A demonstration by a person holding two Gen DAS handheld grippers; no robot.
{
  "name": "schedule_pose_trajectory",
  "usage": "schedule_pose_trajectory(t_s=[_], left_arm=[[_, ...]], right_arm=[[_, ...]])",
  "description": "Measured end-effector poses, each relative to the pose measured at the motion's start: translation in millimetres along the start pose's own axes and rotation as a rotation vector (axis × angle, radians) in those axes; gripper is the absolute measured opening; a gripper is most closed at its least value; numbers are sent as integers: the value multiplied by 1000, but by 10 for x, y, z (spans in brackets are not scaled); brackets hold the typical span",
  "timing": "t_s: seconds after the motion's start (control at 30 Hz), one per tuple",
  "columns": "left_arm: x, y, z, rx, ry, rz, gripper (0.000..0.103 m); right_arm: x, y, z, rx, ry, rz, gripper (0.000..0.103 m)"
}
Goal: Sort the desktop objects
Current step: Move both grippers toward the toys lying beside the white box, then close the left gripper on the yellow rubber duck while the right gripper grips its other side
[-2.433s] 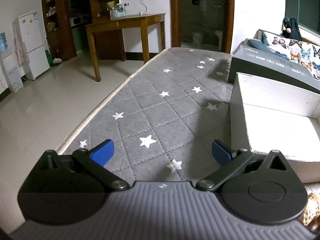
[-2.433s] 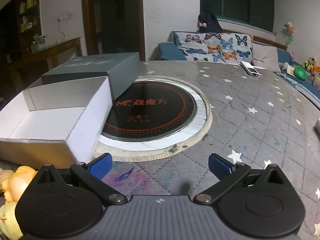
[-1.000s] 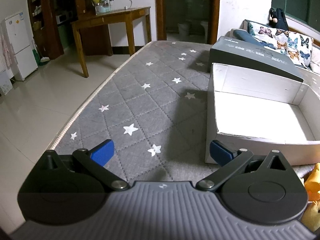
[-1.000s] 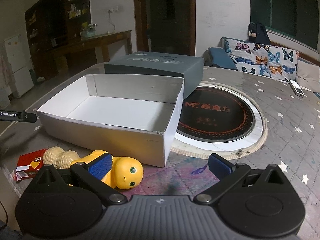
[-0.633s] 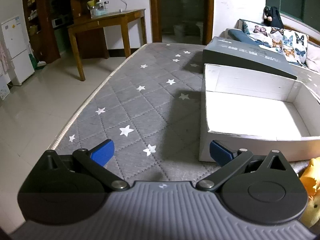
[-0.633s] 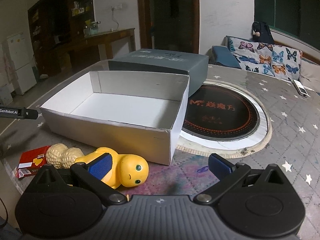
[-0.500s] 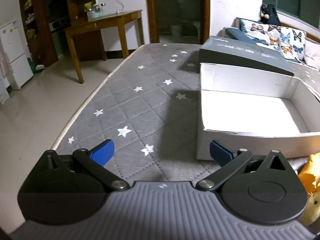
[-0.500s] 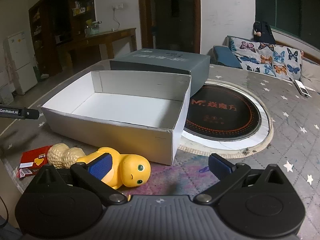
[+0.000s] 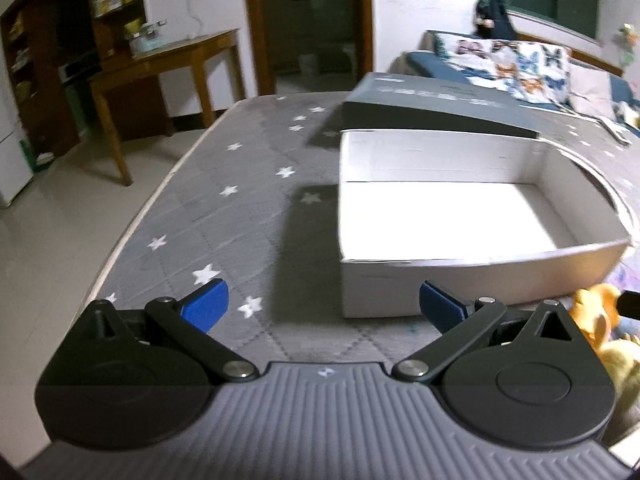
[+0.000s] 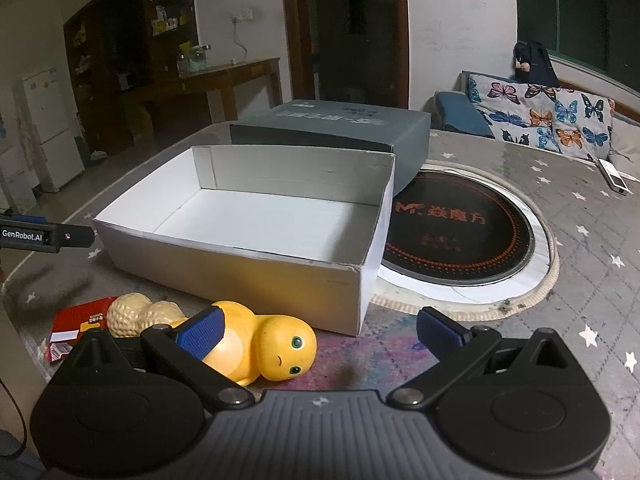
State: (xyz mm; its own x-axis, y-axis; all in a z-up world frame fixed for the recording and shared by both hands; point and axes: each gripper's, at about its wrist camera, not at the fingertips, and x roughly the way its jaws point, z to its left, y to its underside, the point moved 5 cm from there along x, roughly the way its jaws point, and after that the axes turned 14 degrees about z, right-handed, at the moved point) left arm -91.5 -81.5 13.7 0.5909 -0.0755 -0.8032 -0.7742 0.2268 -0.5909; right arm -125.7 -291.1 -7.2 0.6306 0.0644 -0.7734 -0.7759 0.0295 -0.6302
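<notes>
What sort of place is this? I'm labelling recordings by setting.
Most likely a lived-in home: a sofa with butterfly cushions, a white fridge and a wooden side table.

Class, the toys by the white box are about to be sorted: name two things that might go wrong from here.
The yellow toy is rounded and lies on its side, so it may roll from the open right tongs. The peanut toy rests on the red packet; grabbing one may drag the other.
</notes>
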Motion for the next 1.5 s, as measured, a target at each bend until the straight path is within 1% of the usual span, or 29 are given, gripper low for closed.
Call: schedule_pose_trajectory(t_s=[0.17, 0.37, 0.47, 0.6, 0.8, 0.87, 0.97, 1.07, 1.2, 1.3, 1.4, 1.43, 1.5], left_arm=[[-89, -47, -166, 67, 64, -15, 103], [-101, -64, -299, 138, 179, -3, 103], [-86, -44, -403, 197, 199, -11, 103], [-85, 1, -581, 276, 245, -22, 103], [-51, 78, -774, 378, 302, -18, 103], [-47, 97, -833, 409, 316, -21, 103], [-46, 126, -883, 457, 337, -30, 103], [-32, 151, -959, 497, 348, -29, 103], [22, 164, -1031, 526, 359, -11, 96], [70, 164, -1062, 537, 375, 2, 90], [118, 139, -1079, 536, 393, 14, 86], [133, 120, -1085, 534, 401, 17, 83], [157, 73, -1102, 525, 422, 28, 81]], right_arm=[[-1, -11, 43, -13, 3, 1, 103], [8, -13, 90, -29, -23, 12, 102], [35, 2, 75, -24, -39, 30, 99], [54, 35, 27, 1, -57, 51, 97], [98, 69, -104, 61, -93, 94, 89], [123, 80, -132, 78, -107, 108, 82], [156, 94, -137, 85, -121, 122, 75], [179, 100, -151, 89, -131, 127, 75], [189, 111, -178, 96, -140, 130, 74], [178, 122, -204, 108, -117, 127, 74], [135, 86, -222, 123, -90, 126, 74], [130, 91, -239, 129, -88, 125, 74], [132, 95, -274, 145, -93, 125, 74]])
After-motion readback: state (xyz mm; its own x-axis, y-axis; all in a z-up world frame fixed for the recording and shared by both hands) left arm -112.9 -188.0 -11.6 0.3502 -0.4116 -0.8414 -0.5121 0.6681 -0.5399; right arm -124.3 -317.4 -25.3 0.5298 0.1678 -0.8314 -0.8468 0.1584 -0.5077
